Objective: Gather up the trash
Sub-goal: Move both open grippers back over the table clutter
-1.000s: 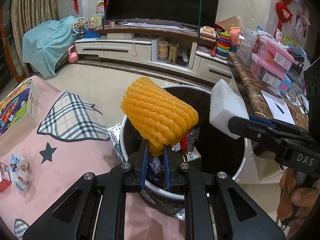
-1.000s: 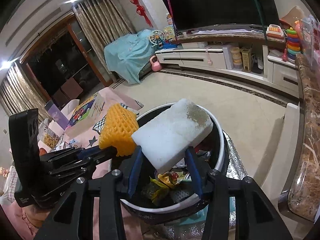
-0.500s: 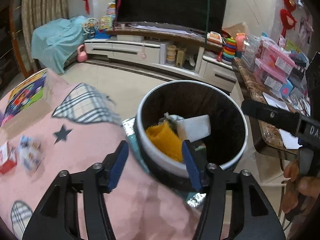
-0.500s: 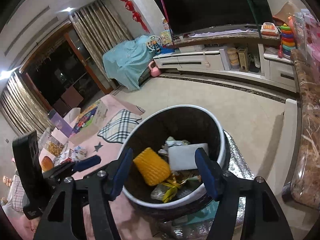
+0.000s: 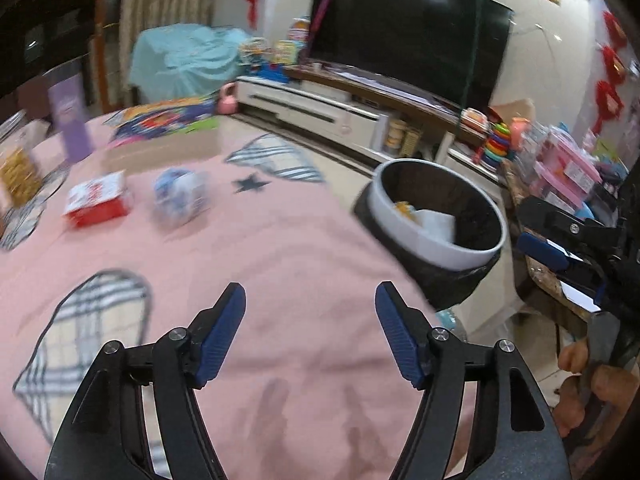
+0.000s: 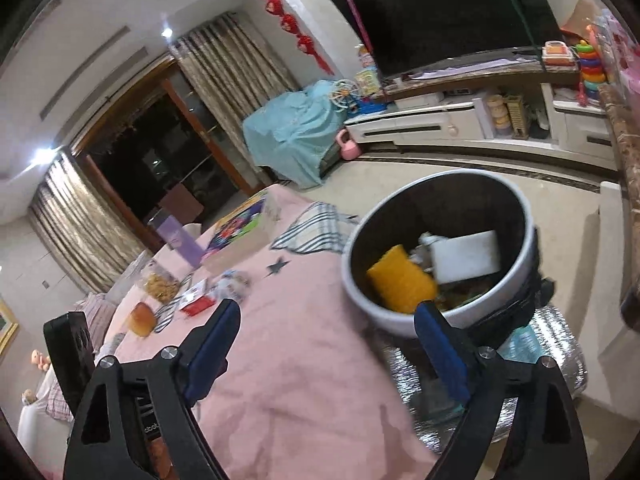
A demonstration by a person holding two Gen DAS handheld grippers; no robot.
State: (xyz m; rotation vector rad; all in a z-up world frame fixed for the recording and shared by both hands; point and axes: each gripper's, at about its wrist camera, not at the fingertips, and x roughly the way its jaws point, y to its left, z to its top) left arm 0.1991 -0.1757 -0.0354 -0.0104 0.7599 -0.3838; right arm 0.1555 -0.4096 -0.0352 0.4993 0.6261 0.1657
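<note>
2 grippers, both empty. Left gripper (image 5: 310, 300), bottom centre of its frame, has just been opening; jaws spread over the pink cloth (image 5: 280, 248), nothing between them. Right gripper (image 6: 326, 324) likewise has just been opening, jaws wide, nothing held. Bin (image 6: 384, 312) sits right of centre beside the cloth; inside lie a yellow foam net (image 6: 400, 284) and a white foam block (image 6: 468, 258). Red box (image 5: 96, 200) and blue-white wrapper (image 5: 180, 196) lie on the cloth, upper left, blurred.

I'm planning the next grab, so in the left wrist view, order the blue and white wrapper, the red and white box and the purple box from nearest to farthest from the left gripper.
From the left gripper:
1. Blue and white wrapper, ahead left.
2. Red and white box, further left.
3. Purple box, far edge, standing.
</note>
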